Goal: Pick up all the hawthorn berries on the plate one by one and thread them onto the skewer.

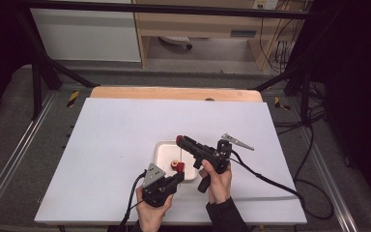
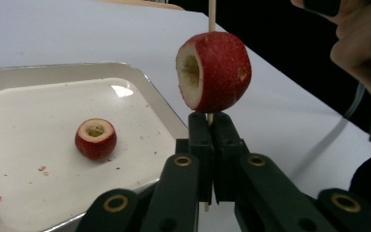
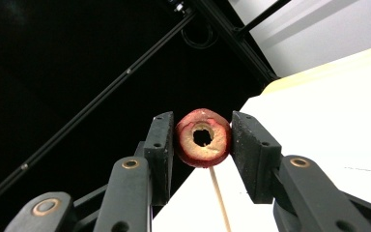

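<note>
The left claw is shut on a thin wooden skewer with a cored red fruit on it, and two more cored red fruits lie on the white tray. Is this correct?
Not quite. The left gripper view shows one cored red fruit on the white tray, not two. The rest holds: the left claw is shut on the thin wooden skewer, which carries a cored red fruit.

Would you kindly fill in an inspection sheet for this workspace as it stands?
Surface: white table top carrying a white tray flecked with red crumbs.
Job's things: wooden skewer with a cored red skewered fruit on it; second fruit, cored, with the skewer reaching its underside; tray fruit, cored, lying loose.
Clutter: nothing seen.
Grippers: left tongs shut on the skewer below the skewered fruit; right tongs shut on the second fruit.
Cables: right cable trails across the table top; left cable drops off the near edge.
Surroundings: black frame rail, wooden shelving.
</note>
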Demonstrator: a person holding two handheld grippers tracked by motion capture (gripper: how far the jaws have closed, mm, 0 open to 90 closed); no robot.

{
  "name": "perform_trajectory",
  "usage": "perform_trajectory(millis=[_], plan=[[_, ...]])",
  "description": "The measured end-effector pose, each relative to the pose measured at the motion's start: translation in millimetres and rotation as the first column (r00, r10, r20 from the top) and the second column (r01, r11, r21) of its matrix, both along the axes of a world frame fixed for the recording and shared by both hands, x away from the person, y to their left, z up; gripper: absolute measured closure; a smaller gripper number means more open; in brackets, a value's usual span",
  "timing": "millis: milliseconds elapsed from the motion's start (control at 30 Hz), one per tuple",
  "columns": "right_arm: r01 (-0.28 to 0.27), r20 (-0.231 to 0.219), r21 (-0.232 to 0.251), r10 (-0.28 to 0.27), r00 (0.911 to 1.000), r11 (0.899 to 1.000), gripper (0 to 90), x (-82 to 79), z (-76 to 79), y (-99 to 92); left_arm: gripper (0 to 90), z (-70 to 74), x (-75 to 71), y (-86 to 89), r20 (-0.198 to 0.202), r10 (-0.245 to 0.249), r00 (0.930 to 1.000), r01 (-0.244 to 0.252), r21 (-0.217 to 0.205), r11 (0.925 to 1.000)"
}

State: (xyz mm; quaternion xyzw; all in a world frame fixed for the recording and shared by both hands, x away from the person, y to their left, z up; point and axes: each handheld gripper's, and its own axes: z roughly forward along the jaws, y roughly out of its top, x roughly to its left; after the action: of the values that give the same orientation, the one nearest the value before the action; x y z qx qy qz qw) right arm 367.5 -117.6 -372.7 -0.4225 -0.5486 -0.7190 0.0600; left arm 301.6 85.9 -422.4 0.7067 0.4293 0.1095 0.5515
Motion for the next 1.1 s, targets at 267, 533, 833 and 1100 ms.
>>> perform_trajectory(millis=[267,533,833,1100], plan=[[-0.013,0.023,-0.05,0.014,0.9996,0.999,61.9,-1.8,-1.9,0.5,88.7,-0.6,-0.2,2.0,0.007,0.014,0.9999,-0.014,0.011,0.9998],[-0.045,0.012,-0.122,0.047,0.9988,0.991,62.0,-2.3,-7.7,1.9,88.7,2.9,2.0,8.5,0.038,0.033,0.9987,-0.034,0.022,0.9992],[-0.096,-0.009,-0.181,0.096,0.9953,0.979,62.0,-5.8,-17.7,7.2,88.7,3.5,5.7,11.6,0.04,0.033,0.9987,-0.034,0.031,0.9989],[-0.082,0.014,-0.219,0.088,0.9961,0.972,56.4,-4.9,-18.2,6.5,88.7,1.6,6.9,15.2,0.057,0.028,0.998,-0.032,0.07,0.997]])
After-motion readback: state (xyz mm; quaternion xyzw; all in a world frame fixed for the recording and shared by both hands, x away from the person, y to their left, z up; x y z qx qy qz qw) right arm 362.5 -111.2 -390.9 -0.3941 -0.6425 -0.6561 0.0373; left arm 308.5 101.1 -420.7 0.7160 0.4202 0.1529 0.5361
